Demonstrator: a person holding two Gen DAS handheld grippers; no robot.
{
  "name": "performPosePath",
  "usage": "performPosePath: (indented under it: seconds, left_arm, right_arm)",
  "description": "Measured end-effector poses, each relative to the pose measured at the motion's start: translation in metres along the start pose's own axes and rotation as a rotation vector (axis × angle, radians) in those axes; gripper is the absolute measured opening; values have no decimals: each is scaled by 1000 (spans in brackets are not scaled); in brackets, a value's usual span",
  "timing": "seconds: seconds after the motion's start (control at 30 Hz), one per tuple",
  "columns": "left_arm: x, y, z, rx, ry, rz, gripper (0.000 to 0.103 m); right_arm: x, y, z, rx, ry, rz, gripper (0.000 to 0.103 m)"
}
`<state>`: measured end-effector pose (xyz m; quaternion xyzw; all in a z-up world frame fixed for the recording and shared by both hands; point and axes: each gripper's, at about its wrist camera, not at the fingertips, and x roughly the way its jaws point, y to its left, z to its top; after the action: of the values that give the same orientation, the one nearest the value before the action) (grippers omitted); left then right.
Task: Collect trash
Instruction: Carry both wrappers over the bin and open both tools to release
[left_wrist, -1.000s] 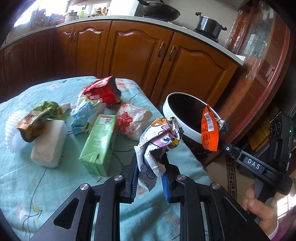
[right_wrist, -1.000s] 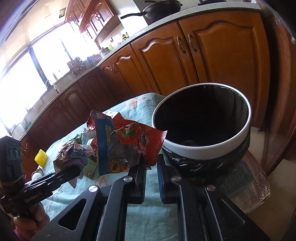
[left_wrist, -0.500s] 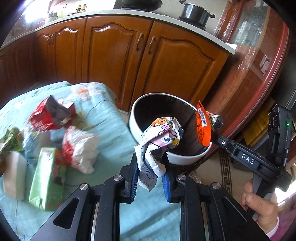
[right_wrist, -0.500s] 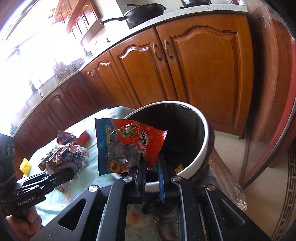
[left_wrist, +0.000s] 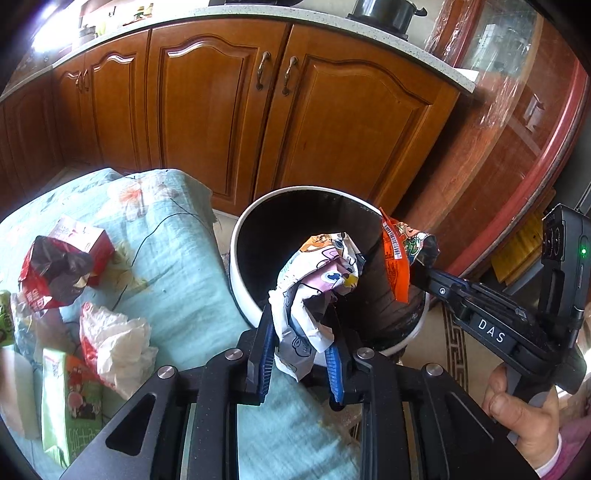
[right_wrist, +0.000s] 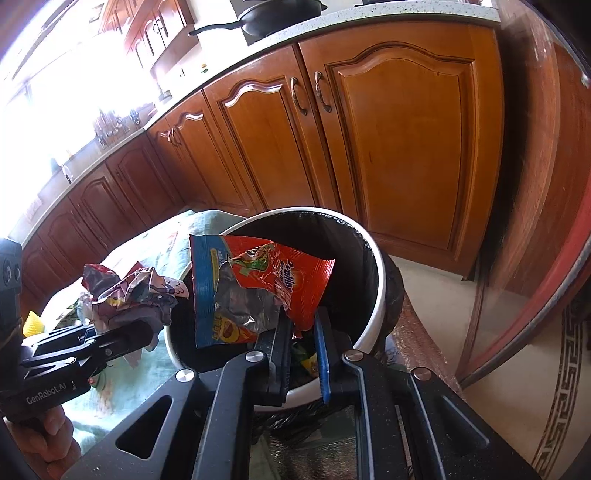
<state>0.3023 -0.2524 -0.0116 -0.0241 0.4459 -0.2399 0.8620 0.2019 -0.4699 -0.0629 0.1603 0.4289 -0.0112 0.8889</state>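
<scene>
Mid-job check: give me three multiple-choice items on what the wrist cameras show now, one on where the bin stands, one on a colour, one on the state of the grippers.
1. Where is the bin?
A. on the counter
B. on the floor beside the cloth-covered table
C. on the table

2. What colour is the bin's rim?
A. white
B. green
C. red

3. What are the two grippers doing?
A. both open and empty
B. only the left holds something
C. each is shut on a wrapper over the bin

Answers:
1 B: the bin stands against the table's edge, in front of the wooden cabinets.
2 A: a white ring tops a black liner.
3 C: the left gripper pinches the crumpled cartoon wrapper, and the right gripper pinches the red and blue snack bag.
</scene>
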Motion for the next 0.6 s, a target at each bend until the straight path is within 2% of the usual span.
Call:
performPosePath:
  seconds: [0.37,0.43,0.5,0.57,0.6]
  left_arm:
    - [25,-10,22,9,19,7,27]
    - [27,-11,22,7,21,10,32]
    - [27,-12,22,5,26,8,47]
    - [25,-11,20,2,22,14,60]
    - [24,-12,19,0,16,13,62]
  right_arm:
    - [8,-2,15,-53,28,-38,17]
    - [9,-1,15,-63,31,-47,18]
    - [11,-1,16,-71,38,-54,19]
    - [12,-1,15,-72,48,-53,26]
    - [12,-1,16,-69,50,-49,28]
